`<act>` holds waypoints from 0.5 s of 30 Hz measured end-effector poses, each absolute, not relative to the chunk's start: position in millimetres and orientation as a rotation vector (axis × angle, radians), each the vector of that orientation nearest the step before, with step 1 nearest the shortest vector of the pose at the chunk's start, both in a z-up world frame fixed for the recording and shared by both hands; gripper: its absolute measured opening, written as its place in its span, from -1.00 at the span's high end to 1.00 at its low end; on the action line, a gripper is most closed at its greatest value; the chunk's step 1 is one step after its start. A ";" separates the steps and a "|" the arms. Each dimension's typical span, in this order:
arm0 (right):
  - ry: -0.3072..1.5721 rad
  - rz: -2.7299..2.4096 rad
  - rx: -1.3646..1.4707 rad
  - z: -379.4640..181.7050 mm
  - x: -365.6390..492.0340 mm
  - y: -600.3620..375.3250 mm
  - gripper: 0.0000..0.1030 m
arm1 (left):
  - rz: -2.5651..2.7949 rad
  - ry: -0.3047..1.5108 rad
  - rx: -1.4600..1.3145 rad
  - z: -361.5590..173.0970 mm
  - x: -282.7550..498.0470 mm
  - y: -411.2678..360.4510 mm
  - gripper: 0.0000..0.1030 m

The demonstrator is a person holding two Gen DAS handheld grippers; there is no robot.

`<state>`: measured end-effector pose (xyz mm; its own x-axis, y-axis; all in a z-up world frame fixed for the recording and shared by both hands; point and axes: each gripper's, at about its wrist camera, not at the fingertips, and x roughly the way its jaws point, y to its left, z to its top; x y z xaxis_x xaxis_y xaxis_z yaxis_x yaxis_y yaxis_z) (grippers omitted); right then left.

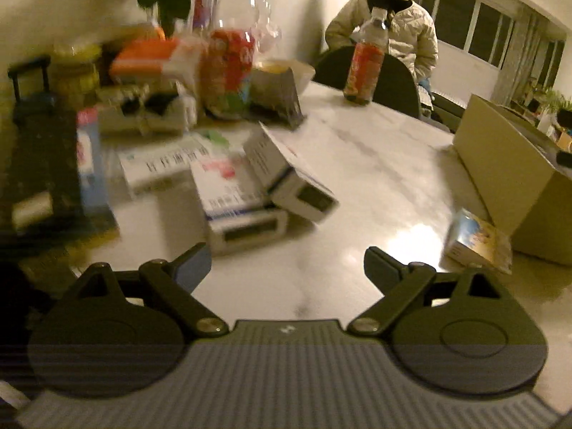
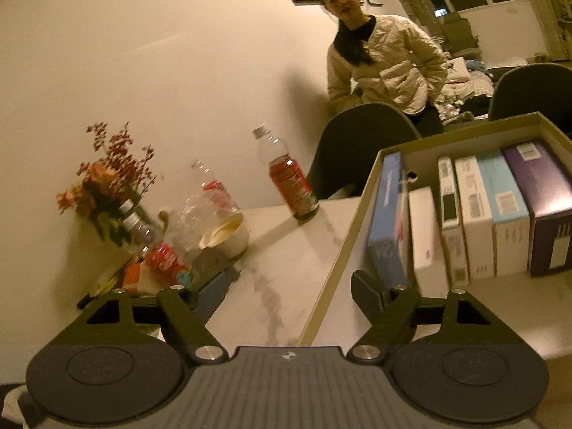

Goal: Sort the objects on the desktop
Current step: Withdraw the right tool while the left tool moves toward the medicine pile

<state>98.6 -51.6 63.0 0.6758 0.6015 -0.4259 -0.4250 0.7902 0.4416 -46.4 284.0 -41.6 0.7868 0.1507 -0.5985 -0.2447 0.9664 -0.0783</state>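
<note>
Small boxes part sorted: some loose on table, six upright in cardboard box.

Loose white boxes (image 1: 264, 182) lie jumbled on the marble table (image 1: 375, 186), just ahead of the left gripper (image 1: 287, 268), which tilts down, fingers wide, nothing between. Right gripper (image 2: 289, 287) angles down astride the cardboard box (image 2: 339, 250) wall, fingers wide and empty; blue box (image 2: 388, 214) leans leftmost in the row. Red-label bottle (image 2: 291, 178) stands beyond; a person (image 2: 386, 68) watches behind a dark chair (image 2: 357, 143).
</note>
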 end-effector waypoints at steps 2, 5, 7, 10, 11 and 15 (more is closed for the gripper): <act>0.587 0.600 0.314 58.2 88.5 -51.0 -0.58 | 0.220 0.617 -0.089 -32.8 -46.1 287.4 -0.83; 0.587 0.611 0.312 51.7 77.4 -51.8 -0.58 | 0.214 0.624 0.070 -16.7 -40.3 294.6 -0.85; 0.558 0.612 0.299 48.8 67.8 -52.1 -0.59 | 0.214 0.637 0.156 -8.2 -35.5 300.5 -0.87; 0.518 0.604 0.273 51.5 54.1 -52.0 -0.62 | 0.198 0.673 0.269 -2.5 -26.9 311.7 -0.87; 0.508 0.615 0.268 52.4 49.5 -51.8 -0.63 | 0.189 0.686 0.299 -2.6 -24.4 314.6 -0.87; 0.483 0.669 0.257 53.8 32.6 -50.8 -0.70 | 0.102 0.759 0.423 -9.0 -11.0 328.3 -0.87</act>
